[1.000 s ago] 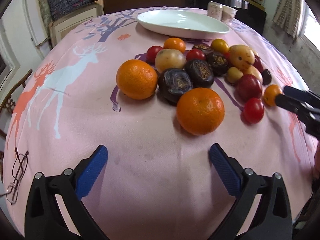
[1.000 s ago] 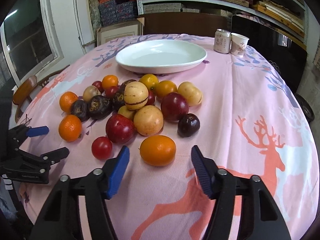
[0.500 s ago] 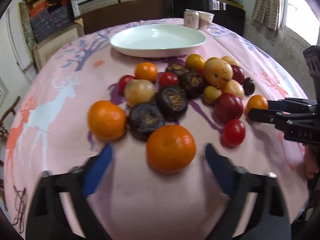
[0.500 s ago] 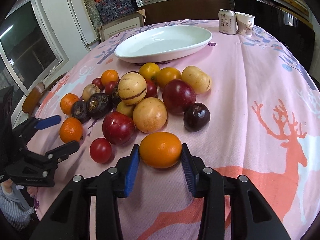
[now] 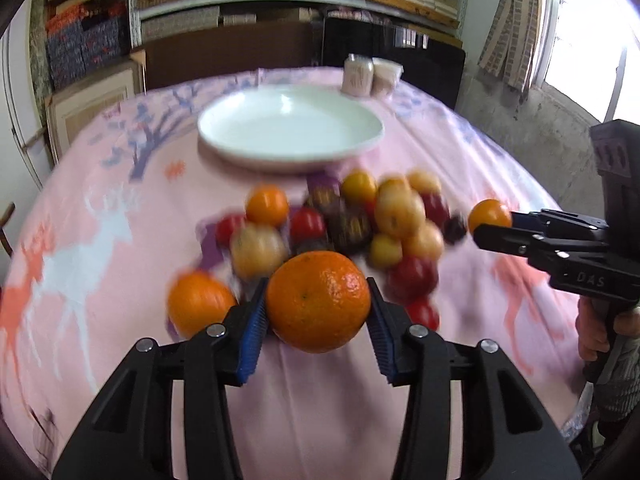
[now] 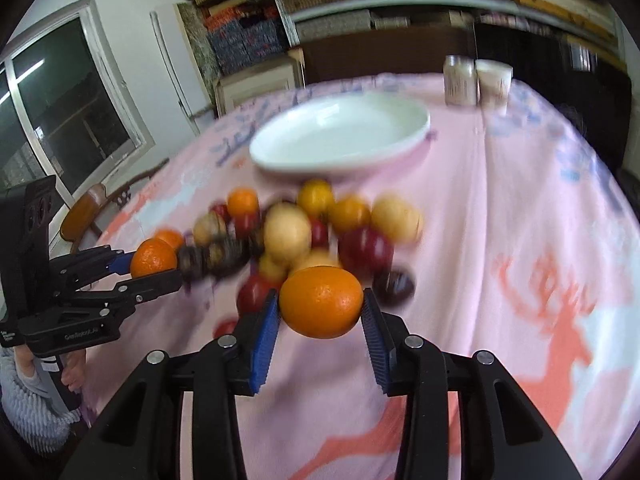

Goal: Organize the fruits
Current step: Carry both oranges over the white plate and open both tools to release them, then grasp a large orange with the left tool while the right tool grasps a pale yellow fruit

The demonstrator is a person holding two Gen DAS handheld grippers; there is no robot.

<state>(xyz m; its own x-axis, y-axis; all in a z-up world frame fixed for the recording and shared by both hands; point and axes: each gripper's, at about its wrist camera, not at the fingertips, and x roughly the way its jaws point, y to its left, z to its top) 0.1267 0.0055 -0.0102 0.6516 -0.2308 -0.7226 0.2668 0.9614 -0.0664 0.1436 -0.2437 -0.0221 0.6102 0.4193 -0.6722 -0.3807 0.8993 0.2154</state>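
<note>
Sitting low centre in each wrist view, a mandarin point(image 5: 318, 301) is clamped in the left hand-held gripper point(image 5: 316, 320) and an orange fruit point(image 6: 321, 302) in the right hand-held gripper point(image 6: 320, 322), jaws having just closed; behind lie the fruit pile point(image 5: 344, 228), white plate point(image 5: 290, 130) and pink-clothed bench point(image 5: 460, 168).

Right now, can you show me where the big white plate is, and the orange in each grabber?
white plate point(image 5: 224, 148), left wrist view, on its near left rim.
orange in left gripper point(image 5: 318, 300), left wrist view, middle of its peel.
orange in right gripper point(image 6: 321, 302), right wrist view, middle of its peel.
</note>
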